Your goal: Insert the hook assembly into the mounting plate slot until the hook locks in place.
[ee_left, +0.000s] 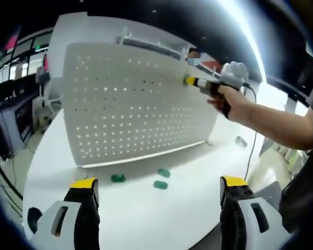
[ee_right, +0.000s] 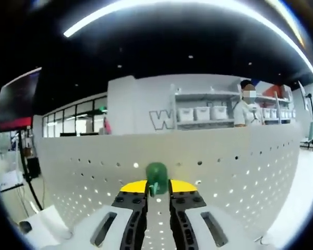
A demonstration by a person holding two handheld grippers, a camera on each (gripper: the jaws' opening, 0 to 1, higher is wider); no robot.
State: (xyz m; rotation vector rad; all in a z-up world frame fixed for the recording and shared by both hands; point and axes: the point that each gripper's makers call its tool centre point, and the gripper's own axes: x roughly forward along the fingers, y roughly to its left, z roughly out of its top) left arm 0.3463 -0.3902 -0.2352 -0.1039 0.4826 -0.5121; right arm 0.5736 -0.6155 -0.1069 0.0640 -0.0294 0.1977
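Left gripper view, board: a white perforated mounting plate point(ee_left: 135, 104) stands upright on a white counter point(ee_left: 146, 213), its holes facing the camera so they can be reached from the front.
Left gripper view, own gripper: the left gripper point(ee_left: 159, 190) rises from 6 o'clock with its yellow-tipped jaws spread wide and nothing between them; it hangs back, apparently to keep the whole board in sight.
Left gripper view, spares: three green hook pieces point(ee_left: 160, 178) lie on the counter just in front of the board's lower edge, around 6 o'clock from centre.
Left gripper view, other gripper: at 2 o'clock a person's hand point(ee_left: 227, 99) holds the right gripper point(ee_left: 194, 82) with its tip against the board's upper right area.
Right gripper view, own gripper: the jaws are nearly closed, pinching a green hook point(ee_right: 156, 174).
Right gripper view, hook position: the hook sits at or just before the board face, just below centre; whether it has entered a hole I cannot tell.
Right gripper view, background: shelves with white bins point(ee_right: 203, 113) at 1 o'clock.
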